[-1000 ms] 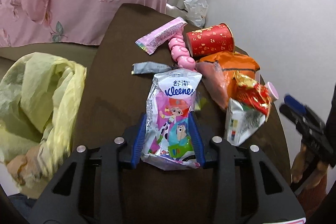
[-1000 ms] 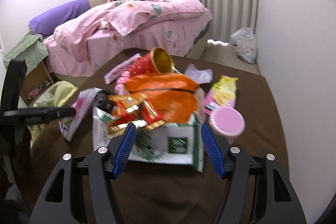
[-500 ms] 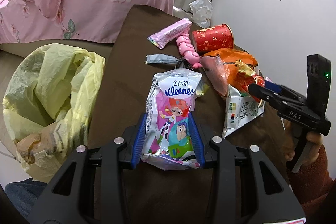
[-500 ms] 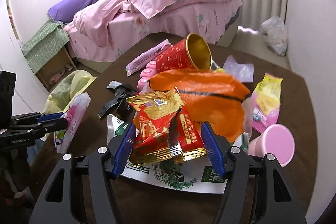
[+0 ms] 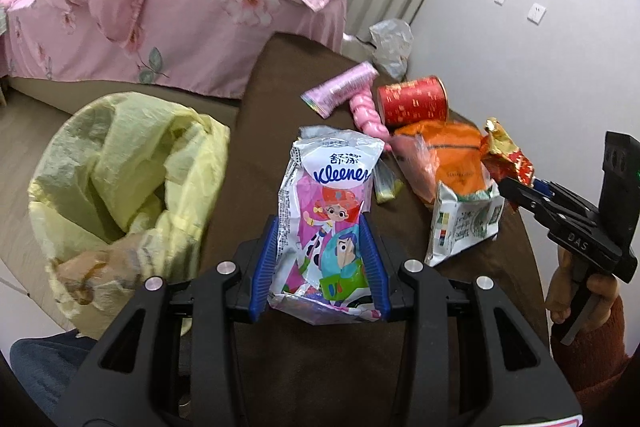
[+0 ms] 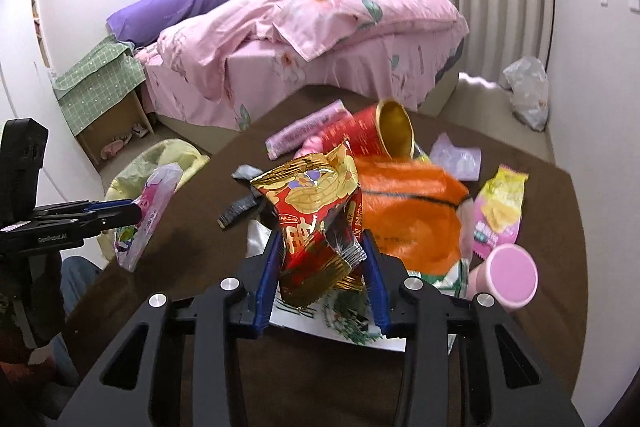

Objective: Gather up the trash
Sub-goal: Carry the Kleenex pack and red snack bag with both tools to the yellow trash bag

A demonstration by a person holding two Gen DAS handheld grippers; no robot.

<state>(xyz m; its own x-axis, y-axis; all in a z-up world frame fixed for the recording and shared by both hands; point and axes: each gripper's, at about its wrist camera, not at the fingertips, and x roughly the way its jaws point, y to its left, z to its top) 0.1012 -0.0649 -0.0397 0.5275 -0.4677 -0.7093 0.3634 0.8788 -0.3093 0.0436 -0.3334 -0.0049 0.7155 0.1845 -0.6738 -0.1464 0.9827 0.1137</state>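
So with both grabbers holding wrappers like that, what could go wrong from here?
The right hand-held gripper is closing on a crinkly red-and-gold snack bag held only by its lower part; it might slip out. The Kleenex pack in the left hand-held gripper sits over the brown table, beside the yellow trash bag, so dropped now it would probably miss.

Wrappers lie on the table; bin bag left of it.

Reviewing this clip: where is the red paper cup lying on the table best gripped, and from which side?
Grip the red paper cup across its side wall, coming from above. It lies on its side, gold opening toward the right wrist camera, resting against the orange bag, so its upper curve is the freest part.
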